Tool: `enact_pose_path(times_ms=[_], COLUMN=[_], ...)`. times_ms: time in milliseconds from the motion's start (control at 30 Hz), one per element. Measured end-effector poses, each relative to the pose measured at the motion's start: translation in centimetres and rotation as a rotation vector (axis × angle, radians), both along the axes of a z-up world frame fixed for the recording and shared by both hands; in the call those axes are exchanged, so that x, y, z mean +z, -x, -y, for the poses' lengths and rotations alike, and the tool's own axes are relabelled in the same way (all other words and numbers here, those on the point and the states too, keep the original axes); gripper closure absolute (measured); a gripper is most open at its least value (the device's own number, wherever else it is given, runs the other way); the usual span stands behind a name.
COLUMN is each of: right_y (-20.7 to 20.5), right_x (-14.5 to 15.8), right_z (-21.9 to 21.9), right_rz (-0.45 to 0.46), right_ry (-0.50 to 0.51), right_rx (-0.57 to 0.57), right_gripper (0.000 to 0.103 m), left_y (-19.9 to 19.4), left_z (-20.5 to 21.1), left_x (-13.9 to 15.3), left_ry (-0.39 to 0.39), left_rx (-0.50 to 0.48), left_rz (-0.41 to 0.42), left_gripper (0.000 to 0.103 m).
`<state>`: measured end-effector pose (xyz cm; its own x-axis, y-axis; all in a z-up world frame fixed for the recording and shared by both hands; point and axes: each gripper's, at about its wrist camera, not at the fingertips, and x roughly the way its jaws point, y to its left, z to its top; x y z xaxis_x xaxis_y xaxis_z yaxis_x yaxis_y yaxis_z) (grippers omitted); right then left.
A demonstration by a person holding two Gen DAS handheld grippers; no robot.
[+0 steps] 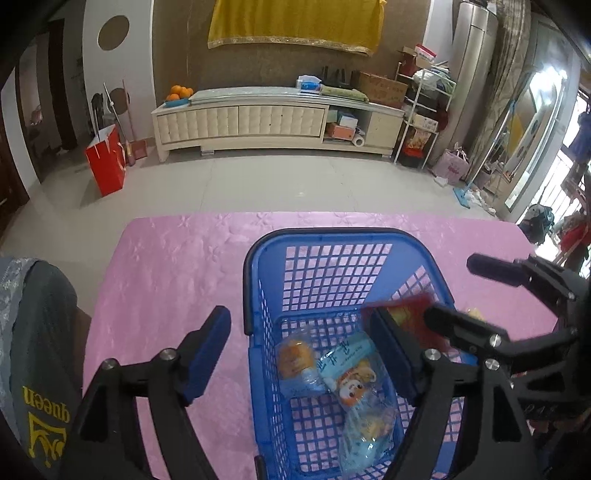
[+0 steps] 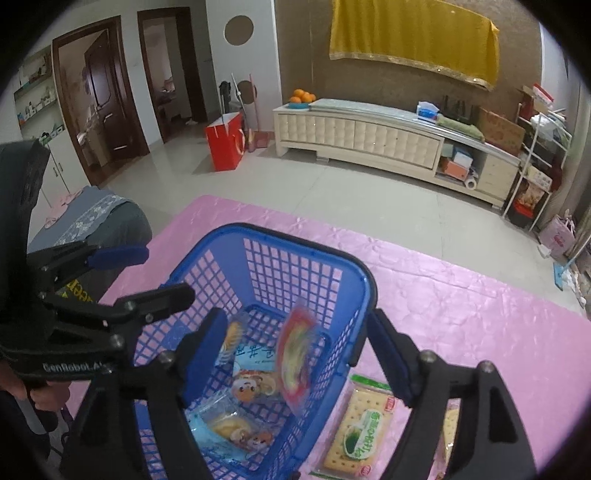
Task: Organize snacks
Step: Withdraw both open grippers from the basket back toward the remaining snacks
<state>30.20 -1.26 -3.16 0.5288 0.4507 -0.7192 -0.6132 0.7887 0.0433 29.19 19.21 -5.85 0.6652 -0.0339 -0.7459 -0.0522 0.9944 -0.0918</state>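
A long cream cabinet (image 1: 277, 122) runs across the upper middle of the left wrist view, a yellow cloth (image 1: 295, 22) hanging on the wall above it and a red paper bag (image 1: 107, 166) on the floor at its left. The desk (image 1: 166, 277), under a pink cover, fills the lower half of both views. On it stands a blue mesh basket (image 1: 332, 236), its long side running from the bottom edge up toward the picture's centre.

The left hand-held gripper (image 1: 299, 354) is released, one finger outside the basket's left wall and the other inside, nothing between them. The right hand-held gripper (image 2: 295, 354) is likewise spread wide, straddling the basket's right wall.

Between its fingers, untouched, a red snack packet (image 2: 295, 362) stands on edge, blurred, inside the basket. Clear-wrapped snack packs (image 1: 347, 373) lie flat on the basket floor, overlapping lengthwise. A green-labelled cracker pack (image 2: 362, 432) lies on the desk just right of the basket, lower right in the right wrist view.
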Motion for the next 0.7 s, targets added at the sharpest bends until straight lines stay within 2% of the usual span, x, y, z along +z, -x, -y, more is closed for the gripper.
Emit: enact_pose_path(times_ms=[467, 700], right_y=[4.6, 8.4], right_x=[4.9, 7.1], right_z=[2.6, 4.4], right_rz=[0.021, 0.051], right_ry=[-0.01, -0.025], right_rx=[-0.04, -0.053], right_gripper=[0.021, 0.016], left_y=[6.8, 10.9], left_z=[2.9, 5.6], left_x=[4.5, 6.5], left_ry=[-0.062, -0.079], left_rx=[-0.026, -0.032], left_rz=[0.059, 0.086], left_gripper=[0.027, 0.027])
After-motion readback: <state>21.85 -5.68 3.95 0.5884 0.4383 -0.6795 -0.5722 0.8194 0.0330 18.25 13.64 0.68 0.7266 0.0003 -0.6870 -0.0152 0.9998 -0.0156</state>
